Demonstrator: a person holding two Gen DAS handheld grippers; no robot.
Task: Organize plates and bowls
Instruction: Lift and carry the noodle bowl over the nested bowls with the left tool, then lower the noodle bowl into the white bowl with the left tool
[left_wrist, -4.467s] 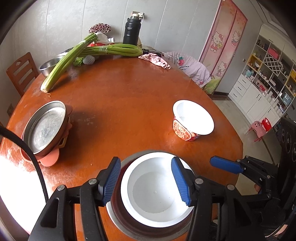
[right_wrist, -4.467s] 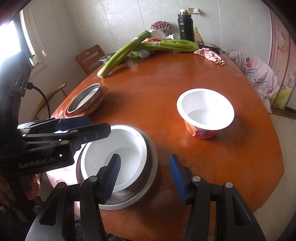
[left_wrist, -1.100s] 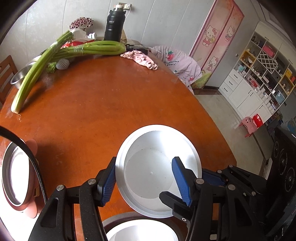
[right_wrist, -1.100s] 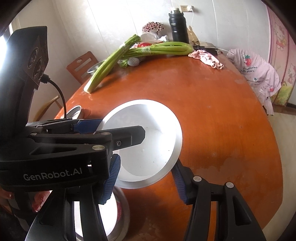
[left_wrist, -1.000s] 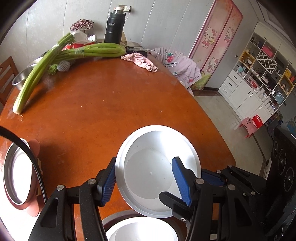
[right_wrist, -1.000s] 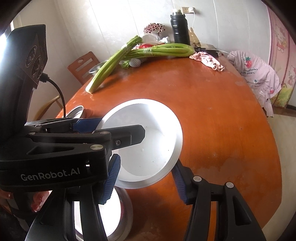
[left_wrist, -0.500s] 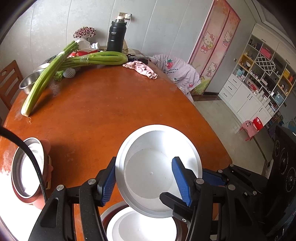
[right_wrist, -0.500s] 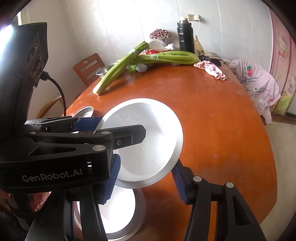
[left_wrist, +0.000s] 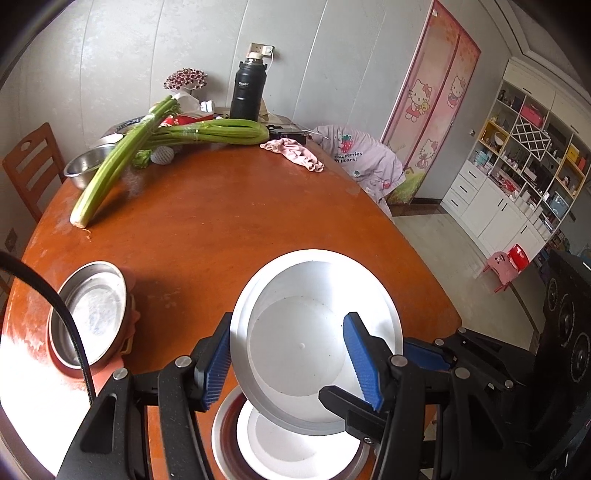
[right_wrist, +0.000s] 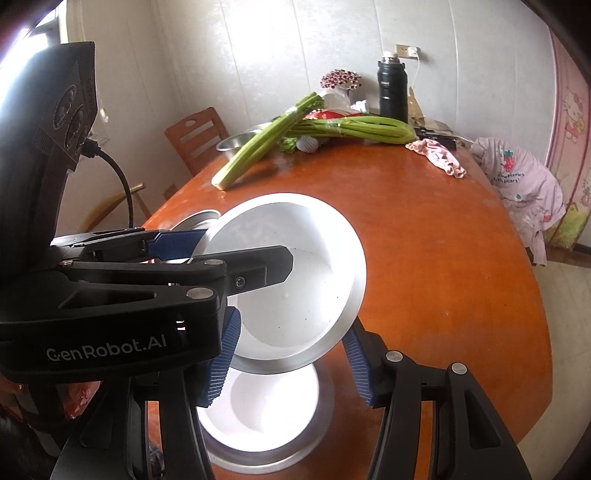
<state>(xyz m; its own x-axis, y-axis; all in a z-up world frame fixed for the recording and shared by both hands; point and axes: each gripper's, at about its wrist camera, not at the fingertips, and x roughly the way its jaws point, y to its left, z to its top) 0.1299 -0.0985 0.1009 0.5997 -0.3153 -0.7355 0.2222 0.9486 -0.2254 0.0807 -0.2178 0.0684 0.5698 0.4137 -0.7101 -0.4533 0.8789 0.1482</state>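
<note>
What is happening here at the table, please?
A person holds a gripper in each hand, and both grippers, left and right, grip one white bowl by its rim, tilted in the air. Below it, another white bowl sits inside a metal plate on the table. A metal dish waits to one side.

Bare table centre (left_wrist: 229, 229) lies passable (celery (left_wrist: 110, 173), steel bowl (left_wrist: 88, 314) crowd its left).

White bowl (left_wrist: 303, 343), blue fingers (left_wrist: 360, 360), seemingly orange table (left_wrist: 221, 221).
</note>
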